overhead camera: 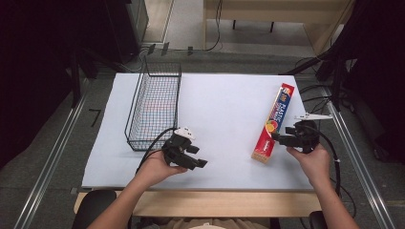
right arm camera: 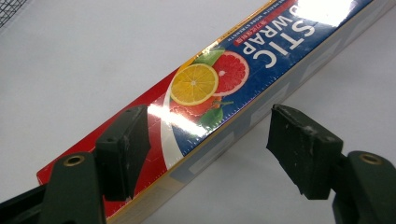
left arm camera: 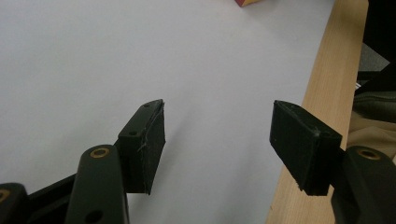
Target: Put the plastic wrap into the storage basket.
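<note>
White sheeting covers the counter, and on its right side lies a long plastic wrap box, printed in red and blue with citrus slices, running lengthwise from the far right toward the near edge. The right tongs sit just beside the box's near half, coming in from its right; in the right gripper view the box passes slantwise between the two black jaws, which stand apart on either side of it without pressing on it. The left tongs are well apart from the box, near the front middle of the counter, open with nothing but bare white surface between the jaws in the left gripper view. A black wire basket stands on the left part of the counter, just beyond the left hand.
</note>
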### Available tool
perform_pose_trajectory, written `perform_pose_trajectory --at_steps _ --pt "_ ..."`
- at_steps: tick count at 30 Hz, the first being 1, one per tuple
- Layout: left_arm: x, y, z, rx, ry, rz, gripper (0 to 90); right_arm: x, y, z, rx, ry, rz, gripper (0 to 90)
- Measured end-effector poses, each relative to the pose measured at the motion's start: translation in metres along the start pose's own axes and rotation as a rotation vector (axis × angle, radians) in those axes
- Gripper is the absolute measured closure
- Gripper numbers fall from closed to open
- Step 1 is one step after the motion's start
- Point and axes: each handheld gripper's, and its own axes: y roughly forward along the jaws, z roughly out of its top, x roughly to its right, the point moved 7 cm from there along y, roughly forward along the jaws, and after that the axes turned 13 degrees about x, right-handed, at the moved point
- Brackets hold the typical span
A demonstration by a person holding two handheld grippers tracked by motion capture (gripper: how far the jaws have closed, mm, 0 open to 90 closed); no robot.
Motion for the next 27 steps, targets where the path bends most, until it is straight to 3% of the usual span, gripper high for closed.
perform_pose_trajectory --at_steps 14,20,25,27 --pt "0.001 0.005 -0.002 -0.032 -0.011 -0.018 36.2 0.003 -0.004 -0.001 -0.008 0.025 -0.025 30.2" --pt "0.001 0.006 -0.003 -0.048 0.006 -0.024 36.6 -0.001 -0.002 0.003 -0.034 0.047 -0.024 29.8" --pt "0.001 0.006 -0.003 -0.045 0.011 -0.027 36.6 0.0 0.007 0.005 -0.124 0.08 -0.057 24.2" --pt "0.0 0.006 -0.003 -0.043 0.018 -0.017 36.6 0.0 0.011 0.009 -0.133 0.085 -0.101 24.1"
